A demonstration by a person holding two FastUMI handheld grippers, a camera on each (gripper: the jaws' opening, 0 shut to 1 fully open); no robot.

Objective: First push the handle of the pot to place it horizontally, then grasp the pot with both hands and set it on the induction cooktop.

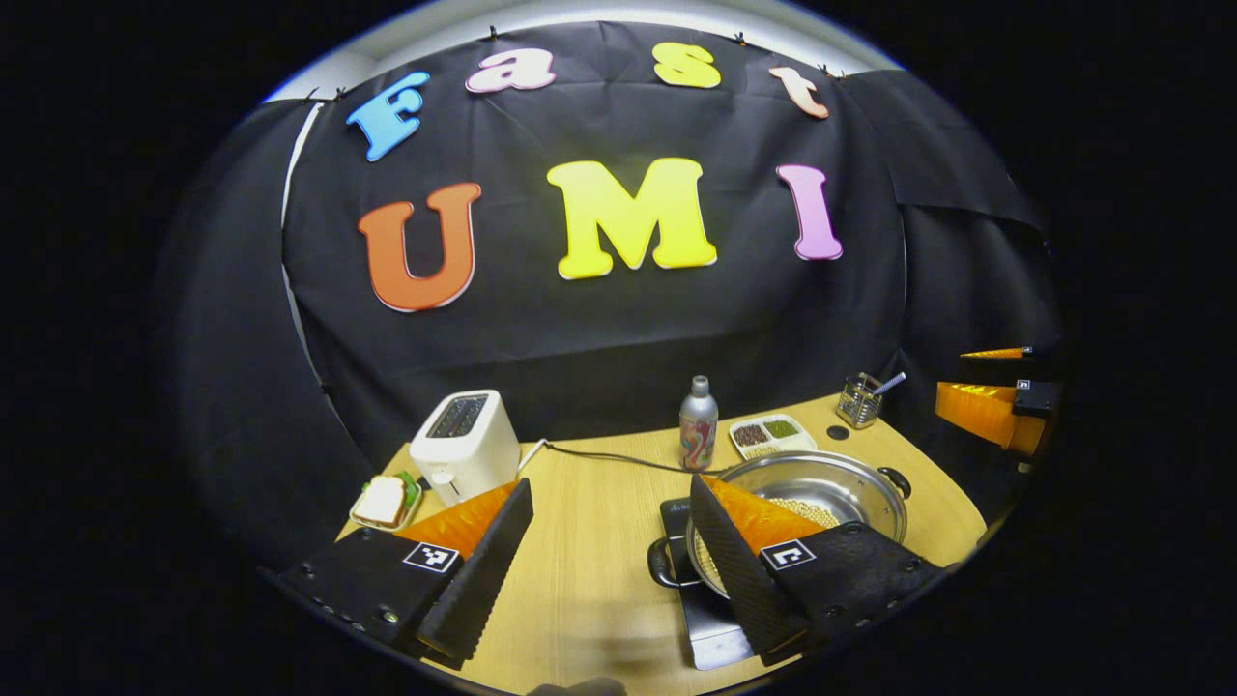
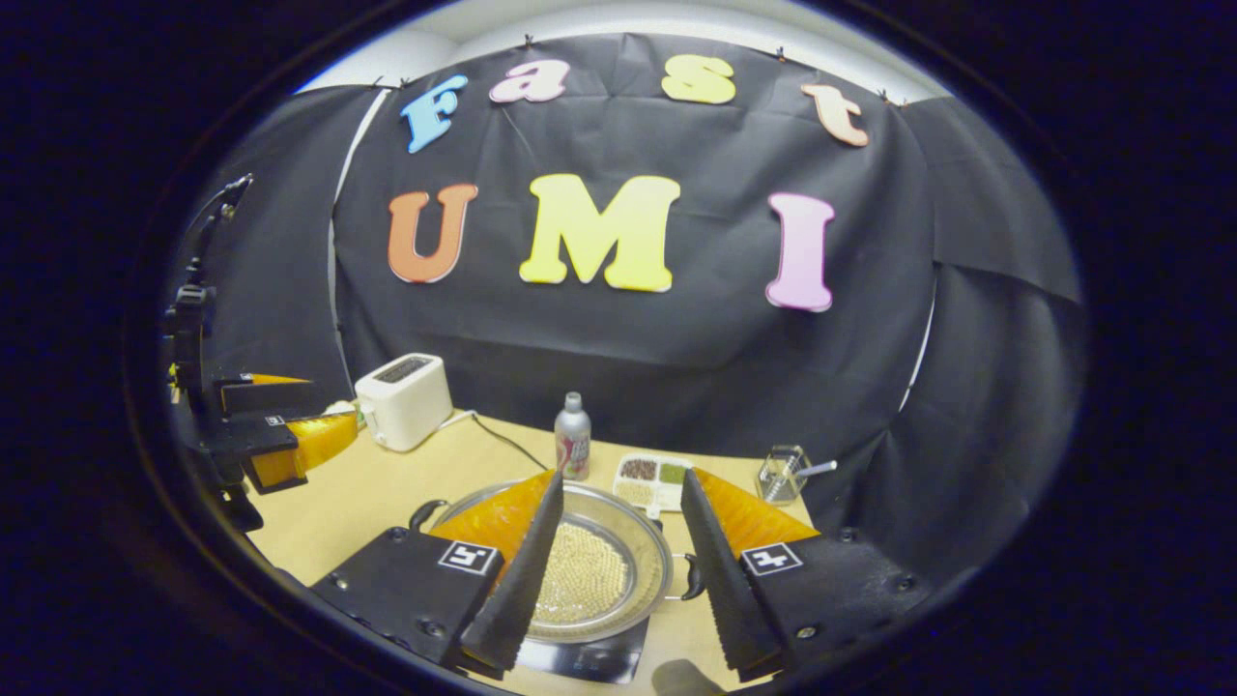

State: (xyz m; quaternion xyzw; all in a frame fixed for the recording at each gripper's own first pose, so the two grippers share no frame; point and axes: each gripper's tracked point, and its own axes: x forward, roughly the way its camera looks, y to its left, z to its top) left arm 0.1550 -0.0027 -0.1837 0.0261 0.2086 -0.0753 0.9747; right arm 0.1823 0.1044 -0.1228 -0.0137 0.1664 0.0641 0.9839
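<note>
A steel pot [image 1: 833, 481] holding pale beans sits on the black induction cooktop [image 1: 717, 633], with one black side handle [image 1: 663, 568] to its left and the other [image 1: 896, 479] at its far right. My left gripper [image 1: 614, 483] is open over the table, left of the pot, and its right finger overlaps the pot's near rim. In the right gripper view the pot [image 2: 599, 570] lies below my open right gripper [image 2: 621, 476], with a pot handle [image 2: 692, 576] beside the right finger. The left gripper [image 2: 282, 433] hovers at the far left of that view, apart from the pot.
A white toaster [image 1: 464, 445] with its cable stands at the back left, beside a plate with a sandwich [image 1: 385, 501]. Behind the pot are a bottle [image 1: 698, 425], a tray of spices [image 1: 771, 435] and a glass utensil holder [image 1: 858, 399]. The wooden table [image 1: 589, 561] spreads left of the cooktop.
</note>
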